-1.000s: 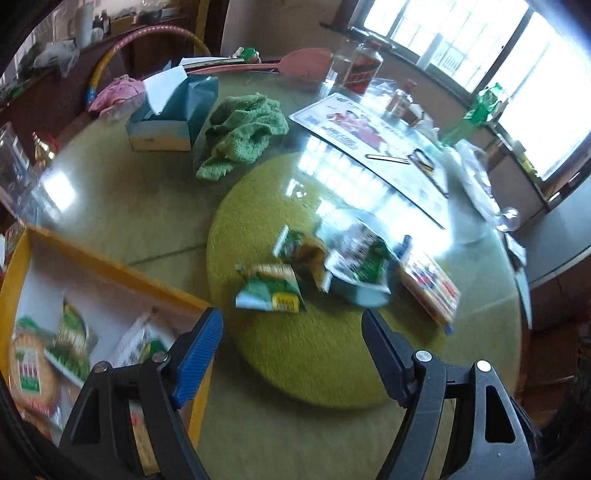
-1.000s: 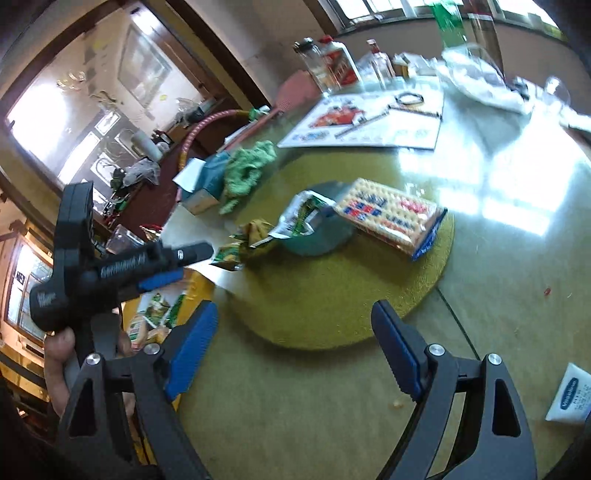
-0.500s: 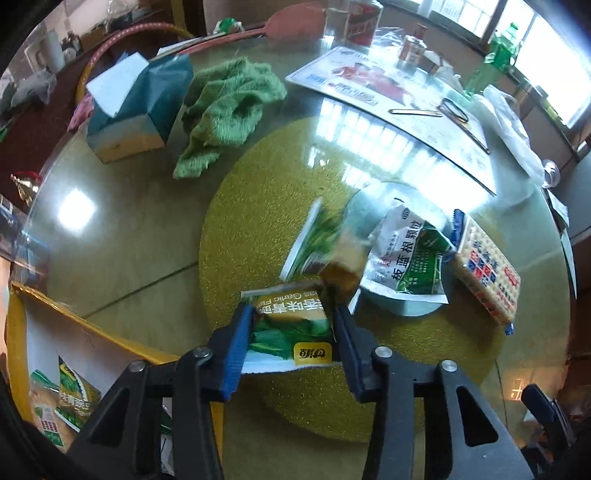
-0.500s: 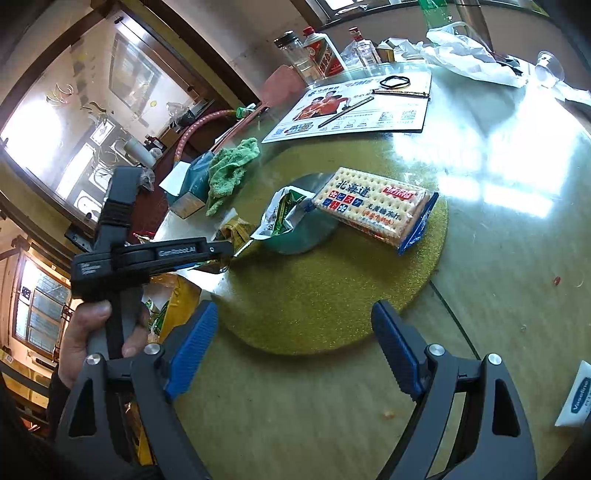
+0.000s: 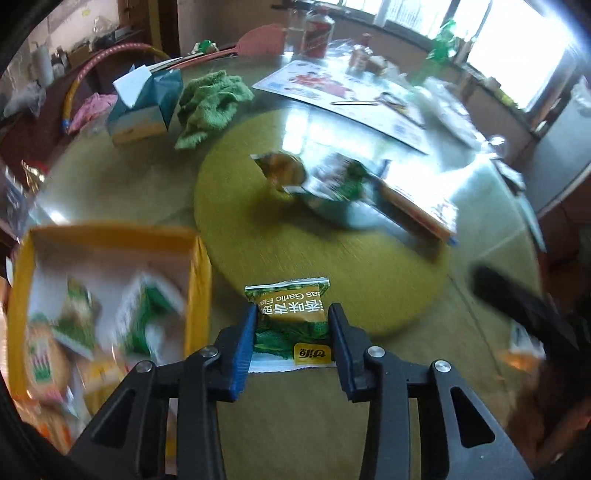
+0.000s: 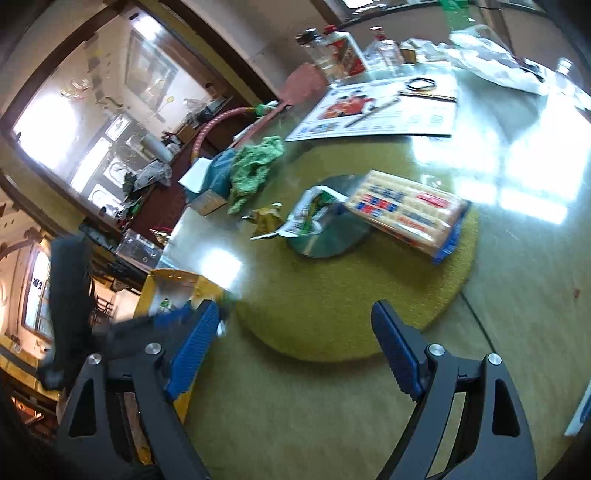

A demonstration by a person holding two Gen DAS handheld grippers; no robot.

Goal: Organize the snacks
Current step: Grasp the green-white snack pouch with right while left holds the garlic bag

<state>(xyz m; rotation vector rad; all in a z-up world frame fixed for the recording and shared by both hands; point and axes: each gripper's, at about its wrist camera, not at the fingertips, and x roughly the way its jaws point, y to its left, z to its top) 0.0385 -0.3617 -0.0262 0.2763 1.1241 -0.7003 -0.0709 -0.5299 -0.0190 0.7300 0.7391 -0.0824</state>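
Observation:
My left gripper [image 5: 293, 308] has its jaws closing with a green garlic-pea snack packet [image 5: 288, 301] pinched between the blue pads, lifted near the front edge of the round yellow mat [image 5: 295, 251]. A yellow box [image 5: 199, 266] holding several snack packets [image 5: 144, 314] sits just to the left. On the mat lie a yellow-brown packet [image 5: 282, 171], a green-and-white packet [image 5: 340, 181] and a cracker pack [image 5: 417, 210]. My right gripper [image 6: 295, 306] hangs open and empty over the mat's near edge, with the cracker pack [image 6: 410, 214] farther back.
A teal tissue box [image 5: 146, 107] and a green cloth [image 5: 210, 103] sit at the back left of the glass table. A printed poster [image 5: 343, 92] and bottles [image 5: 317, 31] stand at the far side. A small white packet [image 6: 580, 413] lies at the right edge.
The left gripper went down to the green packet on the mat, closed on it, and carried it back toward the yellow box. The right gripper stayed open and nearly still.

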